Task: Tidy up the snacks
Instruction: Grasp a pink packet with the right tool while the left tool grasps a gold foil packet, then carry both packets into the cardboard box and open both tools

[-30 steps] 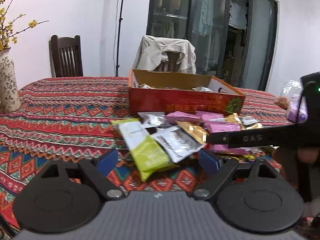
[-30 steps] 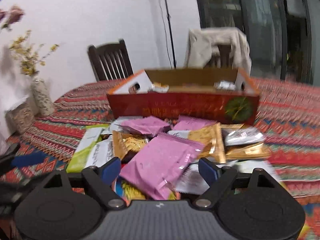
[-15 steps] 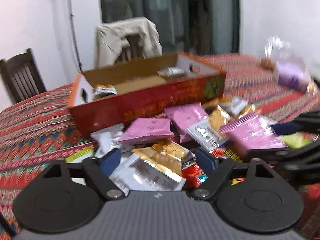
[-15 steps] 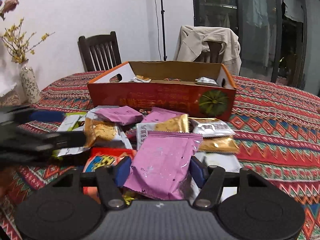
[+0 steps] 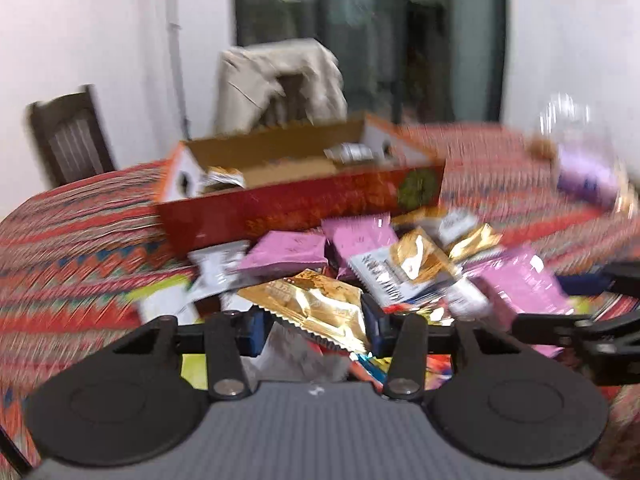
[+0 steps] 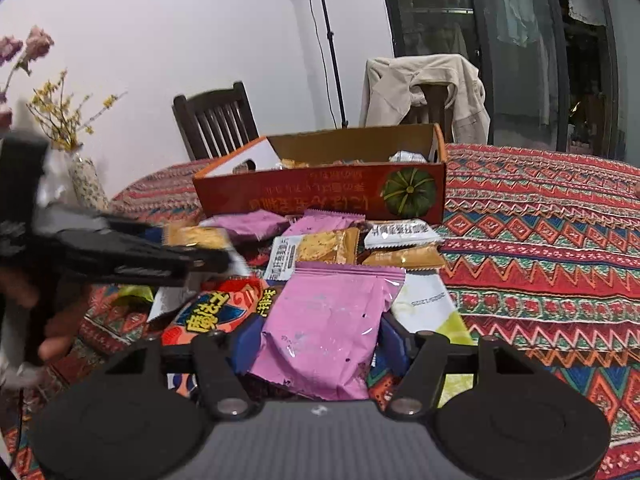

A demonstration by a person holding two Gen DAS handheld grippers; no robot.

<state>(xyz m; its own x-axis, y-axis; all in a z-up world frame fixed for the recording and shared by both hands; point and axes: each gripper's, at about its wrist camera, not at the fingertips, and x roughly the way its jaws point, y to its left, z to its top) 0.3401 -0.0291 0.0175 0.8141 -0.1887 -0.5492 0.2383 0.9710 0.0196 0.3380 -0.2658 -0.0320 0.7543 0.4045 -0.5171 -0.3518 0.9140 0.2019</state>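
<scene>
Since the left gripper (image 5: pixel 314 326) pinches a gold packet (image 5: pixel 316 304) and the right gripper (image 6: pixel 316 340) a pink packet (image 6: pixel 324 328), both short of the box (image 6: pixel 320 194), slick foil could slip out or drag neighbours from the pile (image 6: pixel 340 240). Above the box's rim there is open room; its front wall must be cleared.

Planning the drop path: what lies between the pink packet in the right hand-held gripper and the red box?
Right wrist view: loose snacks, a gold packet and a white packet, cover the stretch from pink packet to red box.
</scene>
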